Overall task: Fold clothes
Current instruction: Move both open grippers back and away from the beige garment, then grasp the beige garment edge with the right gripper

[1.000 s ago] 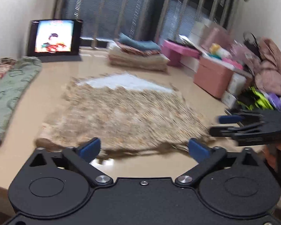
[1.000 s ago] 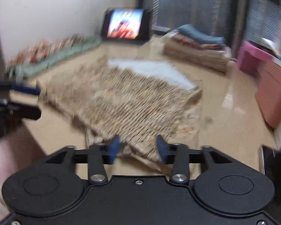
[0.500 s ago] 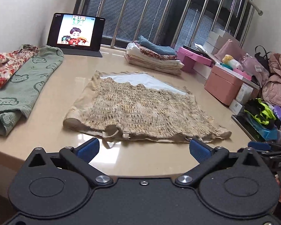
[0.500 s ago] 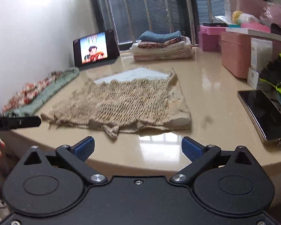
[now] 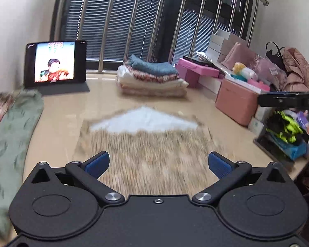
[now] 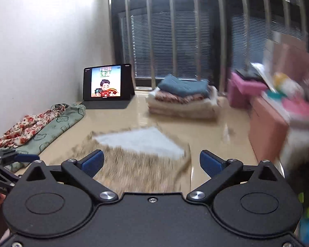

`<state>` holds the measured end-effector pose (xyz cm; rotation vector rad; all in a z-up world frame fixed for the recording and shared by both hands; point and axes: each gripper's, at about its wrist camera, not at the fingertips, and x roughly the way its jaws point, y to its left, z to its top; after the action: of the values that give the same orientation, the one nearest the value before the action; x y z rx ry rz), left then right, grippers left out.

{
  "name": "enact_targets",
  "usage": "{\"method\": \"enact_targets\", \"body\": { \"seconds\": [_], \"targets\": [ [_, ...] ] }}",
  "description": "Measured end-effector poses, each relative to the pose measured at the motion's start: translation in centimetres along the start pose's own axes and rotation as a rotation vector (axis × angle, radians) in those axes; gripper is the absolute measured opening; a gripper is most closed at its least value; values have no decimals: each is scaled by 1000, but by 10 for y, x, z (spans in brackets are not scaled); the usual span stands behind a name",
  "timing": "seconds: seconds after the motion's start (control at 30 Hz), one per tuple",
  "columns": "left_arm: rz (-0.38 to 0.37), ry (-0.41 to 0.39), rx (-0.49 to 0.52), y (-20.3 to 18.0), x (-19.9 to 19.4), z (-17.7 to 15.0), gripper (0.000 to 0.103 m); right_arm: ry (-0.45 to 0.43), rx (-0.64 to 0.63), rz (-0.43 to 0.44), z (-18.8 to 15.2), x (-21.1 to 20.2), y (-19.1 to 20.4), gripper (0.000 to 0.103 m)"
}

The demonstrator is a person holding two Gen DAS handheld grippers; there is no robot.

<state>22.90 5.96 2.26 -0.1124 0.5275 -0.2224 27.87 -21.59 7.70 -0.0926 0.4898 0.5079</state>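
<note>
The beige smocked garment (image 5: 154, 156) lies flat mid-worktop (image 5: 59, 119), its near hem toward the front edge, laid out ready for a fold. The left tool (image 5: 158, 162) and right tool (image 6: 151, 161) both gape empty above that hem, apparently poised to pinch it.

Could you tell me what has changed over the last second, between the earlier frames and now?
The right gripper let go of the tan garment's edge and opened. Both grippers pulled back, then moved in over the garment; the left gripper stayed open throughout. The garment still lies flat, and the folded stack and tablet are unmoved.
</note>
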Motion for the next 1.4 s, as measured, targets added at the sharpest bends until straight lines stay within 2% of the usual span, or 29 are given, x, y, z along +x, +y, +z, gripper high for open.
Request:
{"method": "enact_targets", "body": {
  "seconds": [0.1,0.17,0.27,0.33,0.37,0.43,0.5,0.57,0.77,0.93,1.07,1.2,1.3,1.4],
  "targets": [
    [-43,31,29,4,30,33,103,64,-88,26,45,44,0,100],
    [-91,51,65,2,54,47,103,118,-93,55,75,76,-7,98],
    [-178,93,95,-8,93,45,103,177,-57,104,114,123,-16,95],
    [-226,120,120,-17,116,35,103,208,-69,94,127,152,-19,93],
    [-223,140,129,-20,127,29,103,230,-79,79,130,166,-21,91],
    [-227,178,140,-23,146,17,101,294,-82,71,128,195,-26,78],
    [-237,214,132,-19,158,7,101,360,-75,86,122,223,-31,70],
    [-244,258,120,-14,168,-1,101,410,-80,102,114,248,-34,69],
    [-183,206,304,-26,165,-17,102,491,-71,149,98,325,-31,52],
    [-194,202,277,-22,165,-16,102,529,-1,134,81,377,-40,50],
    [-199,199,258,-20,166,-13,102,521,-13,129,73,390,-40,43],
    [-201,197,250,-19,167,-13,102,545,-34,125,74,387,-36,10],
    [-205,195,239,-19,166,-13,102,547,-81,114,74,380,-27,0],
    [-212,193,228,-16,166,-12,102,512,-96,104,80,370,-22,0]
  ]
}}
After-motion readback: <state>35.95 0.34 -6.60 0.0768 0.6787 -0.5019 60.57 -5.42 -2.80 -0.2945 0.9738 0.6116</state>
